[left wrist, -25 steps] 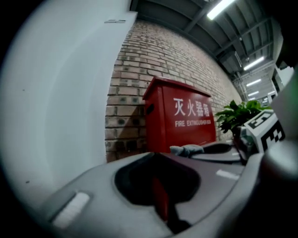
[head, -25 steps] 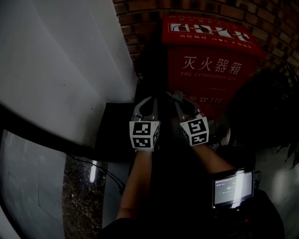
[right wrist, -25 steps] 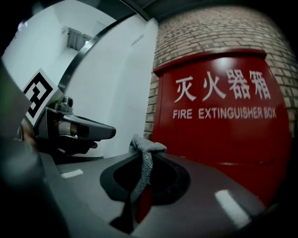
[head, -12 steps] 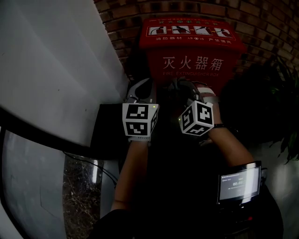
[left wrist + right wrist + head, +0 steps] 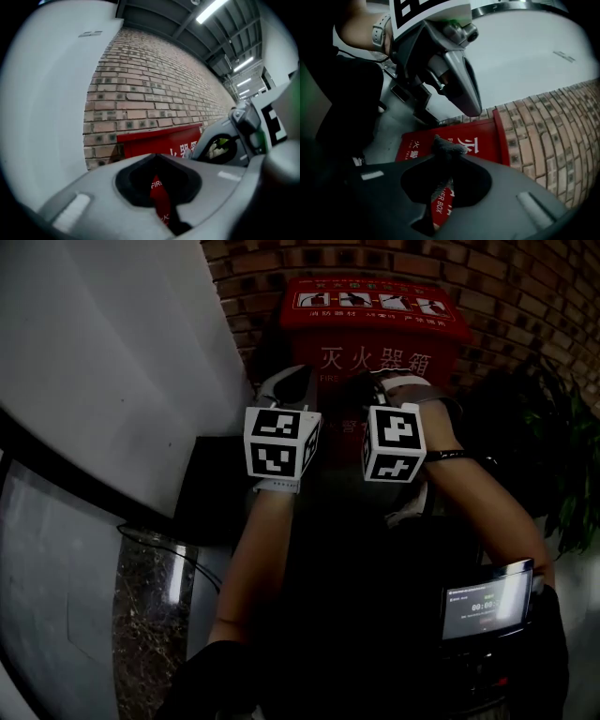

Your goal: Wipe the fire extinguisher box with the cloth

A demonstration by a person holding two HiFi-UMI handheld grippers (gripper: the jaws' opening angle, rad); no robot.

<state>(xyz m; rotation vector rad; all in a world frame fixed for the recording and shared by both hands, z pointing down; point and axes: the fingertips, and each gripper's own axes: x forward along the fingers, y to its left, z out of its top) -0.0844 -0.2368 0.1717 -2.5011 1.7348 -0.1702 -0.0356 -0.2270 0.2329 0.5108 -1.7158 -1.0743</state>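
The red fire extinguisher box (image 5: 375,324) stands against the brick wall at the top of the head view, its lid and white-lettered front facing me. My right gripper (image 5: 367,388) is in front of the box's upper front and is shut on a grey cloth (image 5: 445,147). The cloth bunches out past the jaw tips, over the red front (image 5: 483,138). My left gripper (image 5: 289,382) is close beside it on the left, near the box's left edge (image 5: 140,145). Its jaws are together with nothing between them. I cannot tell whether the cloth touches the box.
A white curved wall (image 5: 112,381) fills the left side, with a black panel (image 5: 211,484) at its foot. The brick wall (image 5: 534,296) runs behind the box. A leafy plant (image 5: 562,465) stands at the right. A lit screen device (image 5: 486,598) hangs near my right forearm.
Both grippers have moved up and forward toward the box, from below its front to level with its lettering. The right one still holds the cloth.
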